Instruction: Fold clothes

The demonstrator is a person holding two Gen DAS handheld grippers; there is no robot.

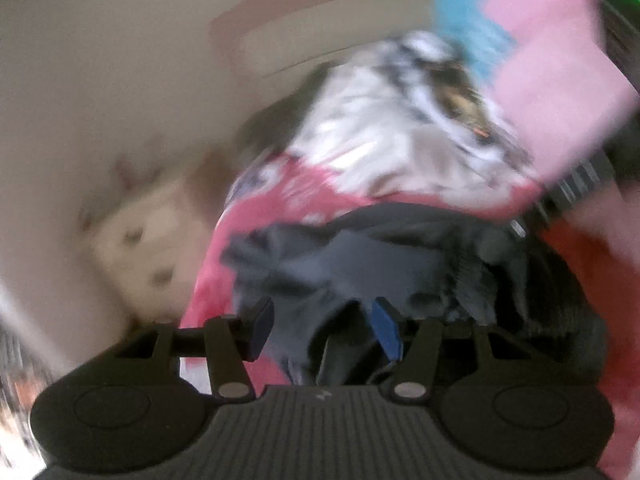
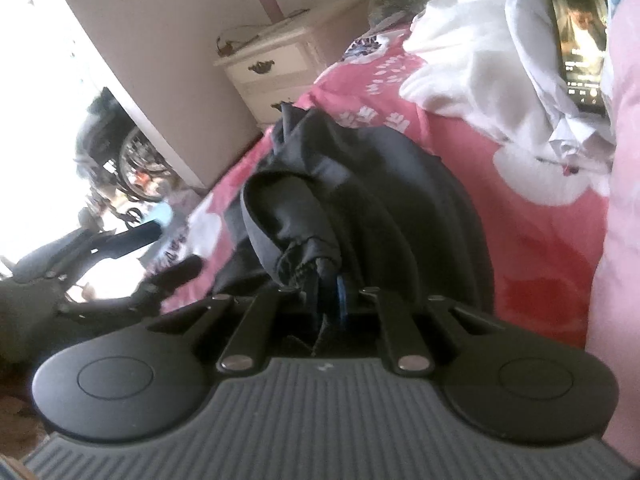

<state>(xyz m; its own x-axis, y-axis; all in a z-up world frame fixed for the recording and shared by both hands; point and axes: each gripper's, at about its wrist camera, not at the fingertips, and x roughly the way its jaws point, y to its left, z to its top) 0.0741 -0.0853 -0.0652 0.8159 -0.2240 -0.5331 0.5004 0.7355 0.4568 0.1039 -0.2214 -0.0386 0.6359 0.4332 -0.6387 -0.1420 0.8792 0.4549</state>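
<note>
Right hand-held gripper (image 2: 328, 292) sits nearest the lens, fingers pinched tight on a bunched fold of the dark garment (image 2: 360, 184). Cloth runs straight ahead from the jaws, long axis going away from the camera across the bed (image 2: 532, 240), pink floral cover. Garment lies crumpled, not flat, in a loose heap near the bed's side edge by the nightstand (image 2: 272, 68).

Left hand-held gripper (image 1: 322, 328) is released, fingers well apart, with the same dark garment (image 1: 360, 264) just ahead of and between the tips; contact unclear, left view badly blurred. In the right view it shows at the left (image 2: 160, 248), apart from the cloth's edge.

White clothes (image 2: 472, 60) pile farther back on the bed, phone (image 2: 580, 40) lying on them. Pink cloth (image 2: 624, 240) at the right edge of view.

Key relation: garment is directly forward of both grippers, right one already holding, left one nearer the free side. Judgement: a fold is under way or the piece is being lifted to spread; pictures don't settle which.
</note>
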